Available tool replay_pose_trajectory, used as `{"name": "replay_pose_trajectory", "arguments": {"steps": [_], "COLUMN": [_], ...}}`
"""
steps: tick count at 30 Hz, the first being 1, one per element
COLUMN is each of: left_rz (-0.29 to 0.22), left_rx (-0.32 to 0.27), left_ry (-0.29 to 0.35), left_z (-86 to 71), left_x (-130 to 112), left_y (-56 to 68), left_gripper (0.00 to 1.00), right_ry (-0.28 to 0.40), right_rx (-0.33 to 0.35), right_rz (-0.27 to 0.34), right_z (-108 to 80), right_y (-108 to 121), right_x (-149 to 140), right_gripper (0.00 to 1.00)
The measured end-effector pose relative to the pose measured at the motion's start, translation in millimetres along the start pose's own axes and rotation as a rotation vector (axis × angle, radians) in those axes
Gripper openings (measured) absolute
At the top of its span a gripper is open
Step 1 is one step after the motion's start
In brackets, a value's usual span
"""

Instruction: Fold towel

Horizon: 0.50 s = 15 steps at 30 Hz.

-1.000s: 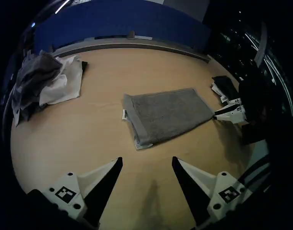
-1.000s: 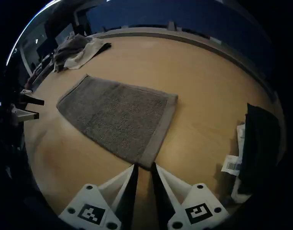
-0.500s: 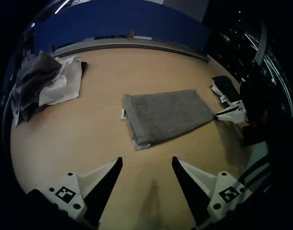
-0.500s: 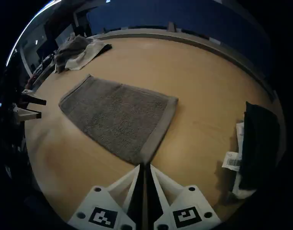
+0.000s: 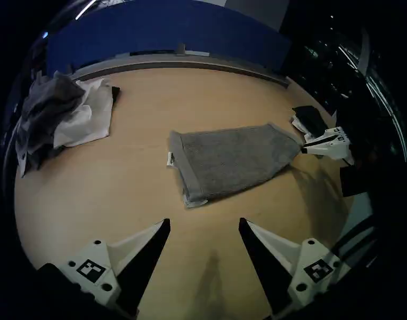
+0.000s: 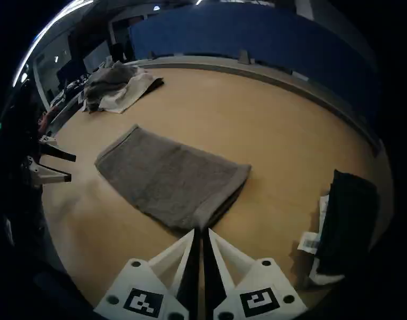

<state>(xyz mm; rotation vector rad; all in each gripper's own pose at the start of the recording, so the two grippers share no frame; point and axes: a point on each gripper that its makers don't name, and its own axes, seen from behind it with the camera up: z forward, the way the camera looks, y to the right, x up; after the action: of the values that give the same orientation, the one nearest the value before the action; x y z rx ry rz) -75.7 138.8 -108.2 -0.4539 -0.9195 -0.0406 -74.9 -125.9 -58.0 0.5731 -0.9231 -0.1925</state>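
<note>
Right claw has snapped tight on the corner of the towel at its tips and lifted it off the table, so the fold's starting; left claw hangs wide apart, towel ahead.

Light wooden table, blue partition behind, dim room

Bench, wooden top: 1.
Grey towel: 1.
Heap of loose cloths, grey and white: 1.
Black folded cloth: 1.
Blue partition: 1.
Two-finger grippers: 2, namely left gripper and right gripper.
</note>
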Motion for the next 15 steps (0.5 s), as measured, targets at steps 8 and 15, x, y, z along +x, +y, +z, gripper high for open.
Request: {"name": "replay_pose_trajectory", "arguments": {"steps": [8, 15], "left_rz": [-0.003, -0.009], "left_rx": [-0.006, -0.009], "left_ry": [0.007, 0.018], "left_z": [-2.7, -8.1], "left_x": [0, -2], "left_y": [0.4, -2.0], "left_gripper": [0.95, 0.96], "right_ry": [0.034, 0.048], "right_rx": [0.016, 0.037], "right_rz": [-0.056, -0.129], "right_z": [-0.8, 8.5], "right_y": [-18, -38], "right_x": [39, 73], "right_gripper": [0.03, 0.03]}}
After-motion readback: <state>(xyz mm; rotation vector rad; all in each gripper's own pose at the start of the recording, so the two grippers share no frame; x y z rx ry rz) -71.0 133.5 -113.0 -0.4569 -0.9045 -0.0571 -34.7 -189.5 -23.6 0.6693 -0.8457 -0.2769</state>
